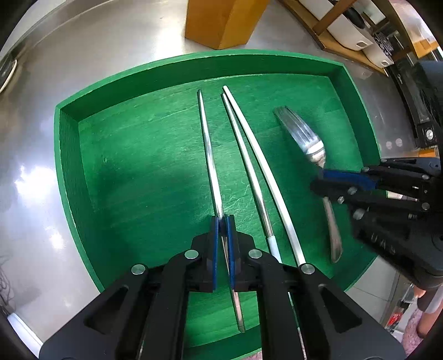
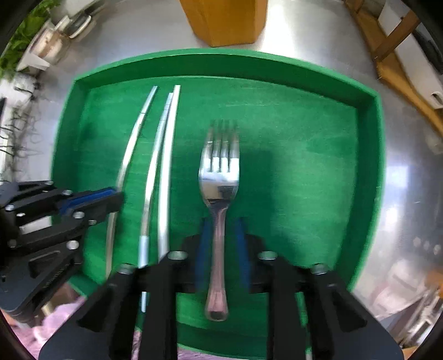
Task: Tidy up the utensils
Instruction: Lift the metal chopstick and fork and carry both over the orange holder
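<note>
here's the green tray point(image 1: 64, 166) sitting on the steel worktop point(image 1: 30, 116), with a wooden block point(image 1: 221, 19) just beyond its far rim. all the utensils lie inside the tray, roughly parallel and pointing away from the cameras. the left gripper point(image 1: 222, 221) points steeply down, and its jaws are pressed together on a silver chopstick point(image 1: 210, 160), pinching it around the middle of its length, with the blue pads point(image 1: 213, 243) tight against both sides. just beside it lies a pair of chopsticks point(image 1: 250, 171), close together and touching near their far tips. further over, near the middle of the tray, rests the fork point(image 2: 220, 180), tines towards the far wall. the right gripper point(image 2: 221, 224) hangs straight down over the fork's handle. in its own view the jaws stand spread, one on each side of the handle, with a gap showing on both sides. that view is blurred, so i can't tell how high the pads sit above the tray floor.
</note>
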Available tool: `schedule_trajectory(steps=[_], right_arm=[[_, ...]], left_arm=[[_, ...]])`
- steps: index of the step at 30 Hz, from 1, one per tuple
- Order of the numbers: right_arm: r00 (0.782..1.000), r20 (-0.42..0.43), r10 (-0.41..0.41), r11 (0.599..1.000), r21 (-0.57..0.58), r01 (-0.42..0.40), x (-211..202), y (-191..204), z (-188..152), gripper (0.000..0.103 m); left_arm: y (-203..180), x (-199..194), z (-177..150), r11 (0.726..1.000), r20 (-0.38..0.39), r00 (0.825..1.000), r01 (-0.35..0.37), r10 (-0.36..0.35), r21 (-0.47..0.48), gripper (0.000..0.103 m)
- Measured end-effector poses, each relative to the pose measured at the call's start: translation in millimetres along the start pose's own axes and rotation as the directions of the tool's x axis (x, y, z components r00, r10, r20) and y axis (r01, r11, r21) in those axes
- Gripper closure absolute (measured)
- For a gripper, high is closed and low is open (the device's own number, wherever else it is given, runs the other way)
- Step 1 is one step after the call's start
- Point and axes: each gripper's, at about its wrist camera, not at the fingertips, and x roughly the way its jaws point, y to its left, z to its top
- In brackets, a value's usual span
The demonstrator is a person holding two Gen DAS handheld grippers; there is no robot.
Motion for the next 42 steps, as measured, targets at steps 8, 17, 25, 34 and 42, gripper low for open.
schedule_trajectory(steps=[8,17,25,34,42], right_arm=[[0.999,-0.004,0.034,0.999,0.013,-0.034,1,-11,-12,0.097],[0.987,0.083,0.135,0.99,0.019,-0.137,-18,-48,-21,0.097],[0.94,0.288,0.182,0.981,0.006,-0.192,-47,-64,-46,0.097],[0.846,0.514,0.14,0.987,-0.009,-0.158,-95,-83,-59,0.097],[0.767,0.631,0.117,0.99,-0.01,-0.143,-124,-80,-49,0.097]], left_arm=[[-5,-3,-3,1.0,0.003,1.0,0.002,-0.002,0.003,0.099],[9,-30,-13,0.996,0.103,0.991,0.085,-0.084,-0.005,0.1],[15,-62,-28,0.988,0.325,0.933,0.148,-0.152,0.04,0.1],[15,-102,-34,0.981,0.552,0.812,0.174,-0.19,0.083,0.1],[20,-125,-19,0.979,0.666,0.721,0.19,-0.188,0.071,0.1]])
